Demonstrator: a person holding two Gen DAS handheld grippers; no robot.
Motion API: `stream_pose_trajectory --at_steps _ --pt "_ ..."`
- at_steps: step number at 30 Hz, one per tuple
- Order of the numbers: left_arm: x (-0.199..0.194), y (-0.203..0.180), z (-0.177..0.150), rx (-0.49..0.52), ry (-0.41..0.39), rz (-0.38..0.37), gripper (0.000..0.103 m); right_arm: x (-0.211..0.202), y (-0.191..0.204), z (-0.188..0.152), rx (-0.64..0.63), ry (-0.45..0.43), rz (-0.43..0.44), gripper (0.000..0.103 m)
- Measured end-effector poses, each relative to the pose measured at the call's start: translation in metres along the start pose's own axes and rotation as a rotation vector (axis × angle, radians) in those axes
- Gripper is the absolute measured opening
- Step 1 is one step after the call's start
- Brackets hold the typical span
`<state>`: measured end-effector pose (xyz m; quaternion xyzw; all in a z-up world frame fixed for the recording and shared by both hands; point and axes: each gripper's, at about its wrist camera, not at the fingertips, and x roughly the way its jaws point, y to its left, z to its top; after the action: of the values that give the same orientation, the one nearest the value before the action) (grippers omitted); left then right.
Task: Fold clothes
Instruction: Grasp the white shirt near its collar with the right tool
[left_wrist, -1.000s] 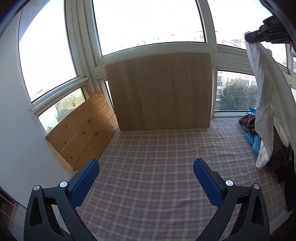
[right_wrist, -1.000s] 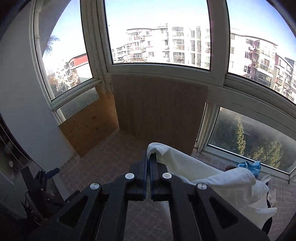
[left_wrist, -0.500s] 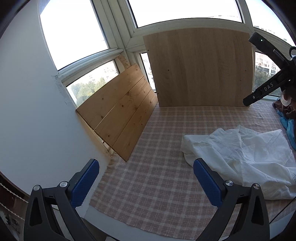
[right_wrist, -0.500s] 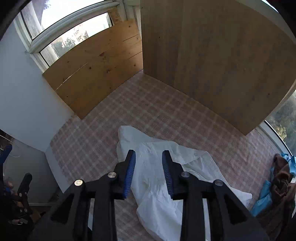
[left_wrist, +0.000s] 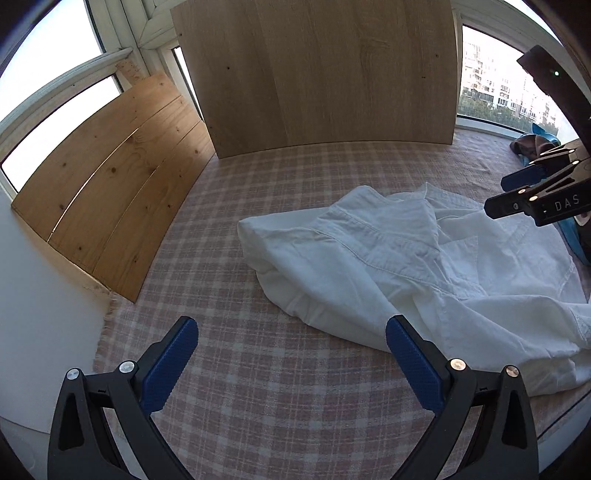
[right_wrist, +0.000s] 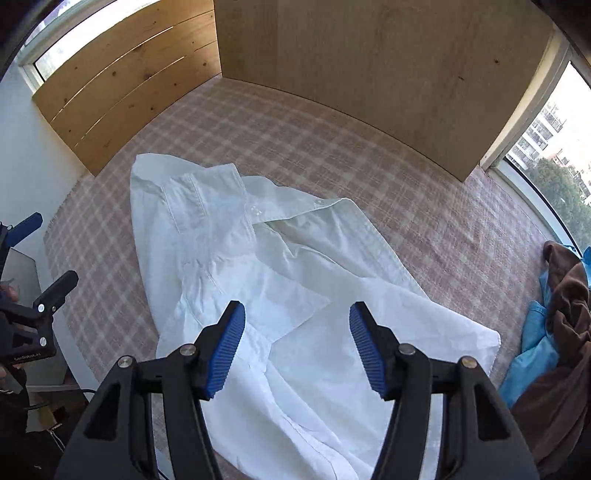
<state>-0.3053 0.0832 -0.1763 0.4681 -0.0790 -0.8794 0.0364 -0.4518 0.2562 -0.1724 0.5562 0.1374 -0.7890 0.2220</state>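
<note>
Right gripper (right_wrist: 297, 347): jaws opening, nothing between them, poised above the white shirt (right_wrist: 280, 280).
Left gripper (left_wrist: 291, 363): spread wide, empty, shirt's edge just beside its right finger.
White shirt: crumpled on the checked cloth (left_wrist: 258, 387).
Clothes pile (right_wrist: 554, 332): right of the shirt.

A pink-and-white checked cloth (left_wrist: 280, 376) covers the flat surface, its frayed edge showing at the near left corner. A large pale wood panel (left_wrist: 317, 70) stands upright at the far side, its foot on the cloth. To its left a knotty pine board panel (left_wrist: 110, 177), made of three planks, leans against the window frame (left_wrist: 122, 55). Through the right-hand window (right_wrist: 550, 155) stand apartment blocks and green trees. A white wall (left_wrist: 40, 332) rises at the left edge.
</note>
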Motion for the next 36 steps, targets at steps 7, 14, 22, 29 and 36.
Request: stream_pose_trajectory --at_steps 7,14,22,29,36 --pt "0.004 0.022 -0.005 -0.034 -0.006 0.053 0.103 0.080 0.028 0.060 -0.099 0.101 0.025 0.058" --pt "0.010 0.041 -0.009 -0.105 0.002 0.046 0.102 0.083 0.026 0.069 -0.127 0.148 0.236 0.058" --pt "0.012 0.045 -0.008 -0.126 -0.010 0.040 0.103 0.071 0.018 0.086 -0.107 0.137 0.254 0.058" --pt "0.022 0.051 -0.004 -0.149 0.016 0.035 0.102 0.098 0.039 0.070 -0.157 0.209 0.231 0.052" --pt "0.020 0.057 -0.002 -0.118 -0.027 0.046 0.102 0.046 0.034 0.054 -0.180 0.084 0.203 0.007"
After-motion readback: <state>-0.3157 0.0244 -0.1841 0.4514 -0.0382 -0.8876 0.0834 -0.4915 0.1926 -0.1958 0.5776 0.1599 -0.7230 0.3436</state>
